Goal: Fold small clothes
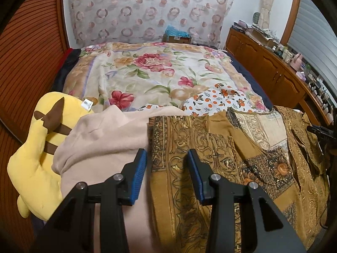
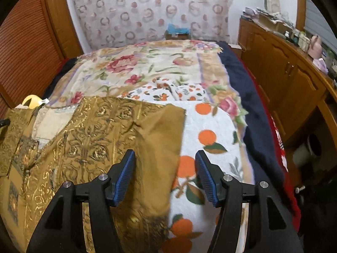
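Note:
A brown and gold patterned garment [image 1: 210,154] lies spread on the bed; it also shows in the right wrist view [image 2: 94,143], with one plain brown flap folded over at its right edge. My left gripper [image 1: 167,158] is open over the garment's left edge, beside a beige cloth [image 1: 101,147]. My right gripper [image 2: 165,160] is open and empty above the garment's right edge, where it meets a white cloth with orange fruit print [image 2: 206,139]. The right gripper's tip shows at the far right of the left wrist view [image 1: 320,130].
A yellow plush toy [image 1: 35,147] lies at the bed's left edge. A floral blanket [image 1: 147,73] covers the bed beyond. A wooden cabinet [image 2: 284,80] with clutter runs along the right. A slatted wooden panel [image 1: 27,52] stands on the left.

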